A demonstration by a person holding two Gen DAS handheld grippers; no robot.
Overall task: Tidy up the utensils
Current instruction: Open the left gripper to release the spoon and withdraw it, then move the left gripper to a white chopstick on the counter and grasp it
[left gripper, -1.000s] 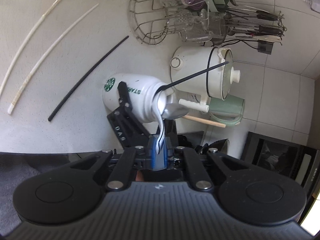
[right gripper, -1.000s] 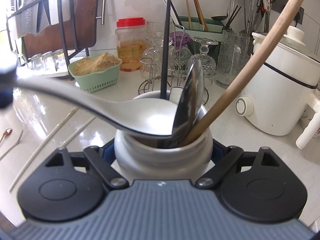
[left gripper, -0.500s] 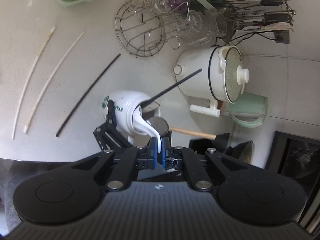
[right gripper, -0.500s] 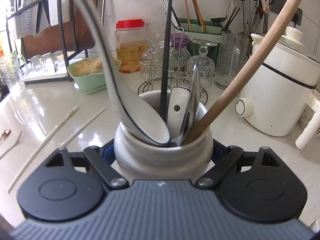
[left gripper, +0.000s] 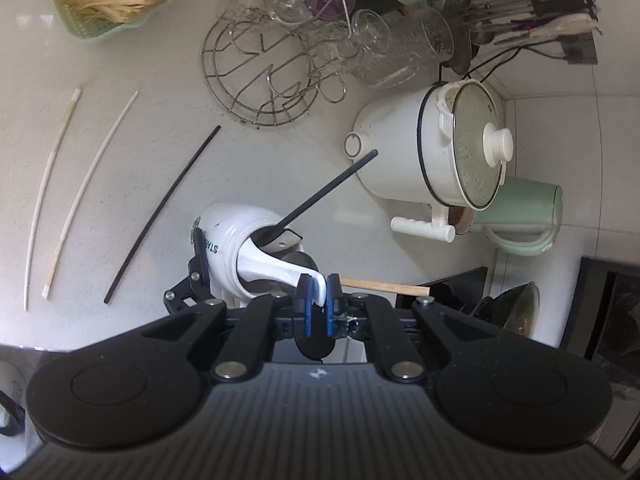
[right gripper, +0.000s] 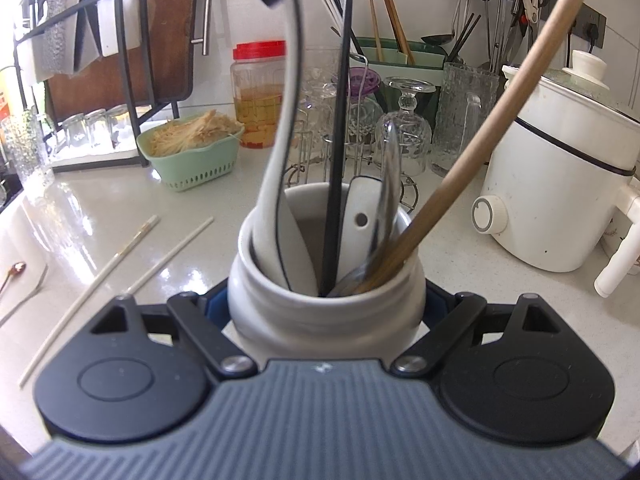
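My right gripper point(right gripper: 326, 312) is shut on a white ceramic holder point(right gripper: 324, 308), also seen from above in the left wrist view point(left gripper: 228, 236). The holder holds a black chopstick point(right gripper: 340, 140), a metal spoon point(right gripper: 386, 188), a wooden handle point(right gripper: 492, 124) and a second white spoon point(right gripper: 360, 208). My left gripper point(left gripper: 316, 294) is shut on the handle of a white soup spoon point(left gripper: 276, 270) whose bowl stands inside the holder point(right gripper: 276, 184). A black chopstick point(left gripper: 164, 212) and two white chopsticks point(left gripper: 84, 196) lie on the counter to the left.
A white cooker point(left gripper: 432, 152) and a green kettle point(left gripper: 520, 216) stand to the right. A wire glass rack point(left gripper: 272, 76) and a green basket point(right gripper: 192, 160) stand behind. Two small spoons point(right gripper: 16, 280) lie at the far left.
The white soup spoon has swung from lying across the holder's mouth to standing upright, its bowl now down inside. My left gripper rose above the holder. The right gripper stayed still.
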